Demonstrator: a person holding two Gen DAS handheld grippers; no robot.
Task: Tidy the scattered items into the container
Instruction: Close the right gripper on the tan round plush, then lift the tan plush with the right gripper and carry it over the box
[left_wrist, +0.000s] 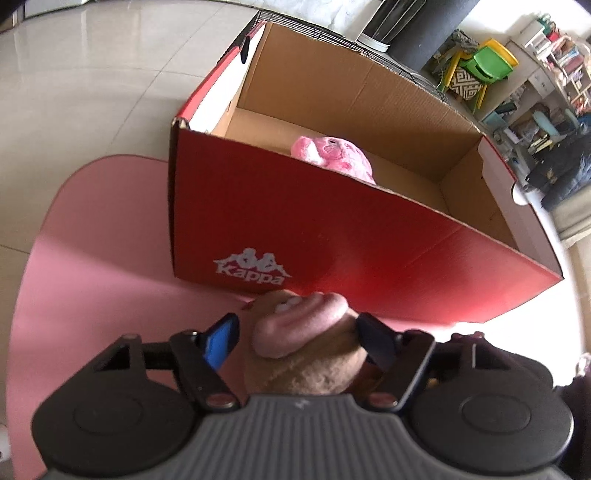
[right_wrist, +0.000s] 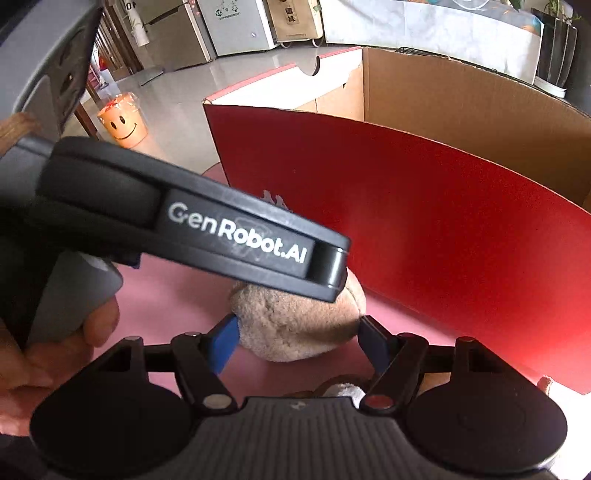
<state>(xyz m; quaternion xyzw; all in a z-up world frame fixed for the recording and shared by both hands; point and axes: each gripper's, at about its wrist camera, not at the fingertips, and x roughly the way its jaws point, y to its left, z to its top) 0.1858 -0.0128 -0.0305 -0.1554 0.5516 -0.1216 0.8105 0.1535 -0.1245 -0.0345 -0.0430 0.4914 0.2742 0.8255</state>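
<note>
While red cardboard Kappa box (left_wrist: 332, 236) sits open-topped on pink table (left_wrist: 92, 266), left gripper (left_wrist: 295, 338) fingers bracket brown plush toy with pink snout (left_wrist: 306, 332), clamped or just touching: cannot tell. Right gripper (right_wrist: 297, 334) fingers flank same toy's tan back (right_wrist: 295, 317), contact likewise unclear. Pink plush toy (left_wrist: 332, 155) lies inside box.

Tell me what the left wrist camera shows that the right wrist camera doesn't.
Only the left wrist view looks into the red box and shows the pink plush lying inside, plus the brown plush toy's snout.
Only the right wrist view shows the left gripper's body crossing the frame, the hand holding it, and a smiley bucket.
Both show the red box on the pink table, with the brown plush toy between open fingers.
</note>
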